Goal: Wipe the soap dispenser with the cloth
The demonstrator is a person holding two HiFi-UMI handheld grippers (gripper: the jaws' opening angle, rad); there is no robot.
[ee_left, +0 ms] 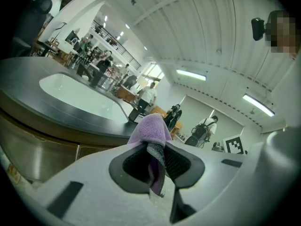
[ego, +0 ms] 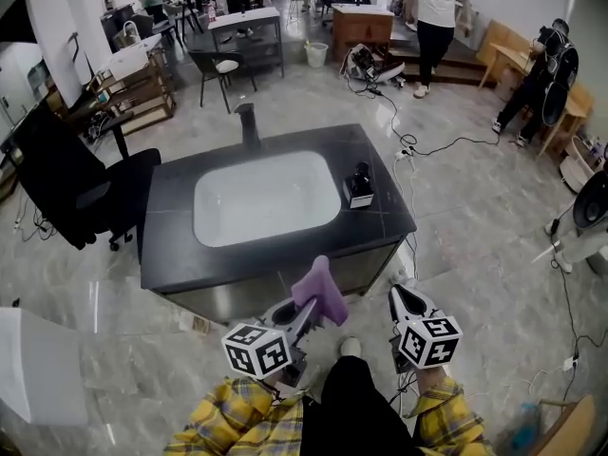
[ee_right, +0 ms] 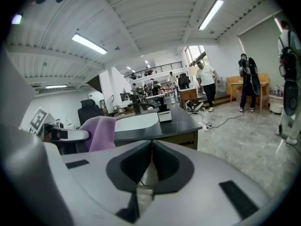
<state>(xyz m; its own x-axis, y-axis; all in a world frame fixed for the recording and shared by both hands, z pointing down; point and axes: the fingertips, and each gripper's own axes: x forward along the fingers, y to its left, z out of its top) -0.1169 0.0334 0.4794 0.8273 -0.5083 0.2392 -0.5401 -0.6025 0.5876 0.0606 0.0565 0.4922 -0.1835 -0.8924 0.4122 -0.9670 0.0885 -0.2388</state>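
Low in the head view, the left gripper (ego: 306,316) pinches the purple cloth (ego: 321,293) short of the counter (ego: 171,255). The right gripper (ego: 407,300) sits beside it at lower right. The dispenser (ego: 358,186) stands right of the sink (ego: 266,198), well apart from both.

Left gripper view: the jaws are clamped on a narrow fold at centre.

Right gripper view: the jaws are pressed together and empty, with the dispenser at upper centre.

Likely risks are the thin pinch slipping during wiping, or the unbraced dispenser tipping or sliding toward the counter edge.
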